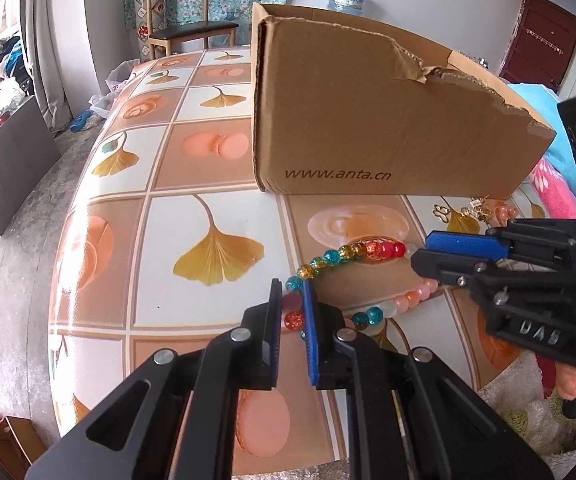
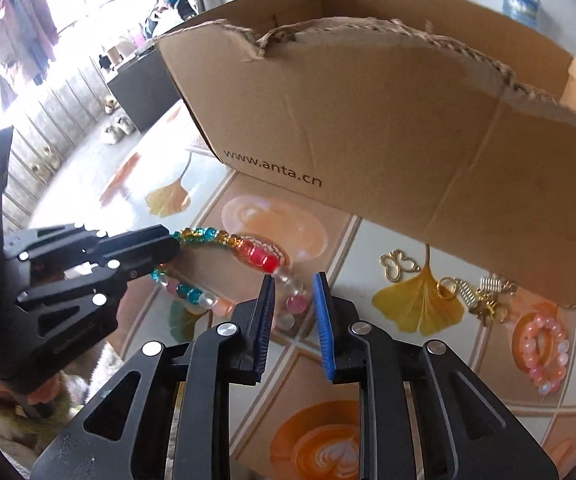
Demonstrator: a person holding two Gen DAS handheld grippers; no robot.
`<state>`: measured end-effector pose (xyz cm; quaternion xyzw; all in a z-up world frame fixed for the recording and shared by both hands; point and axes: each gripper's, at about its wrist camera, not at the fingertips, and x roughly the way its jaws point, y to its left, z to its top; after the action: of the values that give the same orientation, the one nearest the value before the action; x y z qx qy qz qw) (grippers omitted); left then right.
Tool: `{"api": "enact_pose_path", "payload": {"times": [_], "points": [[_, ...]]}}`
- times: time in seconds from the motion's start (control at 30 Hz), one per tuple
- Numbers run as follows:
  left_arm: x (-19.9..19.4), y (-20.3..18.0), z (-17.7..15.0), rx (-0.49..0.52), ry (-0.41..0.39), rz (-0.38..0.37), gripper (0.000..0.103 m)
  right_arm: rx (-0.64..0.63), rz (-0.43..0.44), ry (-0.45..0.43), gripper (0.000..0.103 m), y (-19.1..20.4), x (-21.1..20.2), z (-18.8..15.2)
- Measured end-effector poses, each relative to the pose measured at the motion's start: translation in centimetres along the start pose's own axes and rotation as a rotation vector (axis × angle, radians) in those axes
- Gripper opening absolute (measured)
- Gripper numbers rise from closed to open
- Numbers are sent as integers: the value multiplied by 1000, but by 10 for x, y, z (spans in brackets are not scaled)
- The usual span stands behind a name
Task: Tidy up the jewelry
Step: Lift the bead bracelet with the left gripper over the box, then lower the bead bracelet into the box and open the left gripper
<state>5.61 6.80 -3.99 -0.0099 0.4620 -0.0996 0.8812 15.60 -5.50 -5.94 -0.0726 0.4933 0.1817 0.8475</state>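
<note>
Clamping the bead bracelet (image 1: 340, 256) at lower centre, the left gripper (image 1: 292, 300) grips; only the right wrist view shows the right gripper (image 2: 294, 292) apart around pale beads, plus gold charms (image 2: 476, 294) at right.

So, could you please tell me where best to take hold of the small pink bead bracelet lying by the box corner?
Probably from straight above, pinching the near arc of the pink bracelet with one finger inside the loop and one outside. It lies flat on the table as an open ring, and that arc is farthest from the gold trinkets.
</note>
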Motion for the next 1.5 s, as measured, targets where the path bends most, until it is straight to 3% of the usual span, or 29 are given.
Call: {"api": "enact_pose_path", "payload": {"times": [0.13,0.57,0.8,0.97,1.2,1.27,1.37,1.5], "points": [[1,3,2,-20,-6,-20,10,-27,-35,-8,8,6,2,1],[-5,3,1,-21,-73,-33,10,17,-19,-84,7,-13,-27,-6],[-32,-6,6,11,-132,-12,10,12,-16,-155,7,-15,-51,-10],[-73,-15,22,50,-234,-7,10,-9,-10,-257,7,-17,-92,-5],[-138,-28,76,146,-422,-14,10,-120,-42,-451,7,-20,-157,25],[-145,-31,101,177,-456,-36,10,-144,-43,-479,7,-28,-165,50],[-135,-34,135,213,-443,-36,10,-154,-32,-445,7,-50,-159,83],[-79,-37,186,268,-278,-46,10,-114,40,-277,7,-88,-120,132]]}}
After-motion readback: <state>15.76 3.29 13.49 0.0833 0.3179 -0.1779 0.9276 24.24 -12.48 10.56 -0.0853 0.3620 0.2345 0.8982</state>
